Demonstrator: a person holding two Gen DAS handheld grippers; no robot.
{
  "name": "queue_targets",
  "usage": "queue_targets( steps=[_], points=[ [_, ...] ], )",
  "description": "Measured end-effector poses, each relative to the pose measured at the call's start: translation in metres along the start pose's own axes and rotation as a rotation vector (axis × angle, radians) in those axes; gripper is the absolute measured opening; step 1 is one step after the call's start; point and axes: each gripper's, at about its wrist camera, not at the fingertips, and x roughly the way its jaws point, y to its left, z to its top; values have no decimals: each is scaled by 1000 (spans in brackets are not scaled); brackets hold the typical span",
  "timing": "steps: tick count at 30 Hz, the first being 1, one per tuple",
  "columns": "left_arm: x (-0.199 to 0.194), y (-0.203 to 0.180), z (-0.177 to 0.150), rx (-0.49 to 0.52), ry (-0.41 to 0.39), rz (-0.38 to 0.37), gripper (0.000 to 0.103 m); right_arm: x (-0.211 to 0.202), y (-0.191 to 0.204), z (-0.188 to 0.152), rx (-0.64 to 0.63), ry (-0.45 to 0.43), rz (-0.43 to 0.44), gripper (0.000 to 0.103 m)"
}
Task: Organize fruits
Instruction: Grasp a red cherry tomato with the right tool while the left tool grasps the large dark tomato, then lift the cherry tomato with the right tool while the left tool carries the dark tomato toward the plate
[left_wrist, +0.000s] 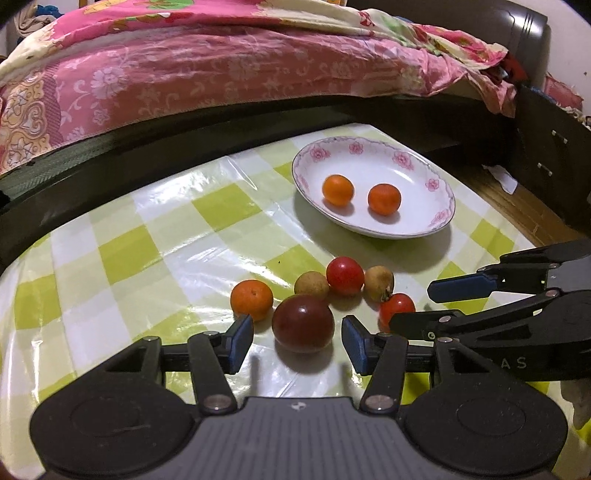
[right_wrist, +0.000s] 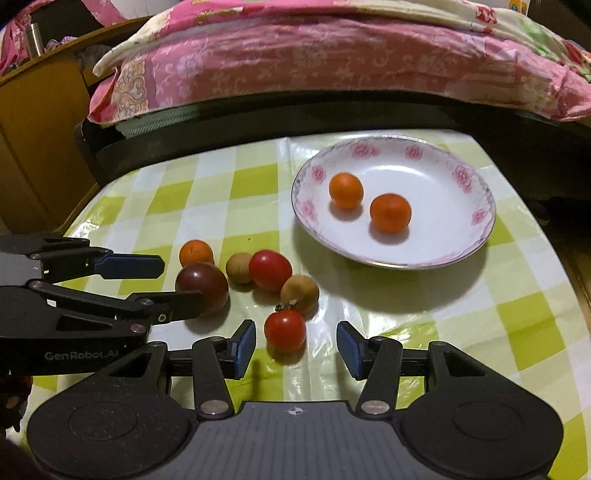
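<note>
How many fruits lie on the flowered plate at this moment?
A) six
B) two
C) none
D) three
B: only two small oranges, one and another, sit on the plate; the other six fruits lie on the checked cloth in front of both open grippers.

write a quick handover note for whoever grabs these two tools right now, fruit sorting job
Left tool: open, empty, straddling the dark tomato on the table.
Right tool: open, empty, just short of the stemmed red tomato.
Plate: holds two oranges.
Still on the checked cloth: third orange, both tomatoes above, another red tomato, two brown fruits, all clustered in front of the plate.
Done: two oranges plated.
Left: the six loose fruits; the third orange likely joins the plate.
</note>
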Motion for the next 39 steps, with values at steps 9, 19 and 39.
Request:
queue_targets(
  steps=[9,19,39],
  points=[
    [11,4,-3,14,20,-4,60,14,0,-3,-18,22,8,47],
    [17,3,-1,17,26,-16,60,15,9,0,-110,7,-2,23],
    [27,-1,3,8,32,-20,47,11,0,0,-75,21,8,23]
  ],
)
